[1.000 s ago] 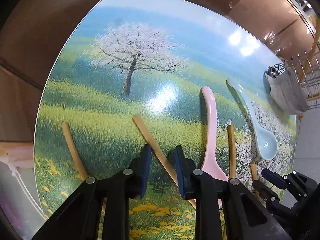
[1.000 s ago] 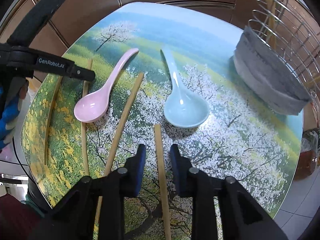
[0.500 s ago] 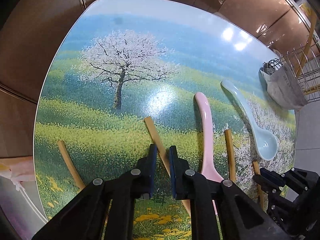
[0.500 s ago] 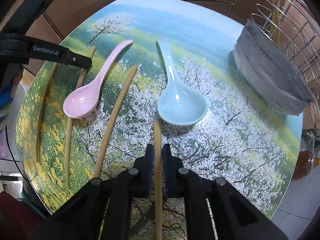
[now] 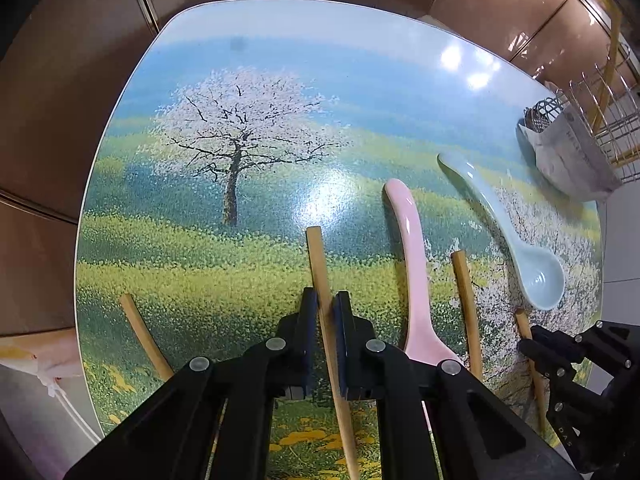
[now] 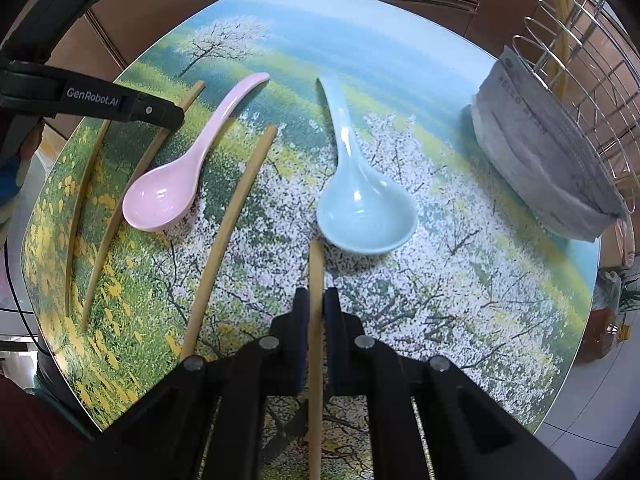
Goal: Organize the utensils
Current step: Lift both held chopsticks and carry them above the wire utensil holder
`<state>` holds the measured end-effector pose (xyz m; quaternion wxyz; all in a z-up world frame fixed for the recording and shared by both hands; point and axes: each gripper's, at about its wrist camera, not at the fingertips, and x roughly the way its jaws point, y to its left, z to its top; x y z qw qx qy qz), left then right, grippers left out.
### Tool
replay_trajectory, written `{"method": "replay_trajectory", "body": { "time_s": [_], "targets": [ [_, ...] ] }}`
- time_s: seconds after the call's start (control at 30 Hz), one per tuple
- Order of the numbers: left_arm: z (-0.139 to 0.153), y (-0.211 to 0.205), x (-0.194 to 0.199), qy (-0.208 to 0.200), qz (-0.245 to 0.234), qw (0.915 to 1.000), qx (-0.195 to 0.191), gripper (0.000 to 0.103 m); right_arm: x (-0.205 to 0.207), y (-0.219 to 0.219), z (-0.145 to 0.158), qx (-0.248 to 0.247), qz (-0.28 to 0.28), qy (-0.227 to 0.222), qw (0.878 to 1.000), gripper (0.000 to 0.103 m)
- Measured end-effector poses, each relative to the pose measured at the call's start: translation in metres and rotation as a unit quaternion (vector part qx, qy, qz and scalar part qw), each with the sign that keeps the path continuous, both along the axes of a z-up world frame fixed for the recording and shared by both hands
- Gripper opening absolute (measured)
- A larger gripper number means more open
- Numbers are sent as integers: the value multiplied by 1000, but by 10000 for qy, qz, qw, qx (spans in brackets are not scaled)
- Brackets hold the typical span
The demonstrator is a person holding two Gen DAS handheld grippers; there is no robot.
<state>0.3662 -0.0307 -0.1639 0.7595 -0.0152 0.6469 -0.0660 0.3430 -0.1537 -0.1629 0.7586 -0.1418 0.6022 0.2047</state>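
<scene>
Left gripper [image 5: 327, 304] clamped on a bamboo chopstick [image 5: 320, 264] lying on the table [image 5: 280, 60] near its front edge, pointing steeply down. Right gripper [image 6: 316, 300] likewise pinches another chopstick [image 6: 316, 264] just below the blue spoon [image 6: 360, 208]. Pink spoon [image 6: 168, 192] and loose chopsticks between them; wire rack [image 6: 580, 80] at the right edge.

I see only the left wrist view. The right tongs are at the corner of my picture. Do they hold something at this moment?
Observer: Yes. The right tongs are shut on a chopstick, which runs straight between them.
Operator: The left tongs hide the bowl of the pink spoon from me. Is something in it?
Observer: No. It lies on the table with its bowl up, and the bowl is empty.
</scene>
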Motion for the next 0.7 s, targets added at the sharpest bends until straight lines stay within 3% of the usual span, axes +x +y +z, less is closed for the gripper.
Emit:
{"method": "replay_trajectory", "body": {
  "time_s": [0.3, 0.7],
  "targets": [
    [-2, -12, -11, -174, 9, 9996, 219, 6, -5, 3, 3, -36, -81, -63, 9999, 7],
    [-2, 0, -31, -238, 371, 9986, -290, 6, -25, -3, 14, 62, -122, -266, 9996, 6]
  ]
}}
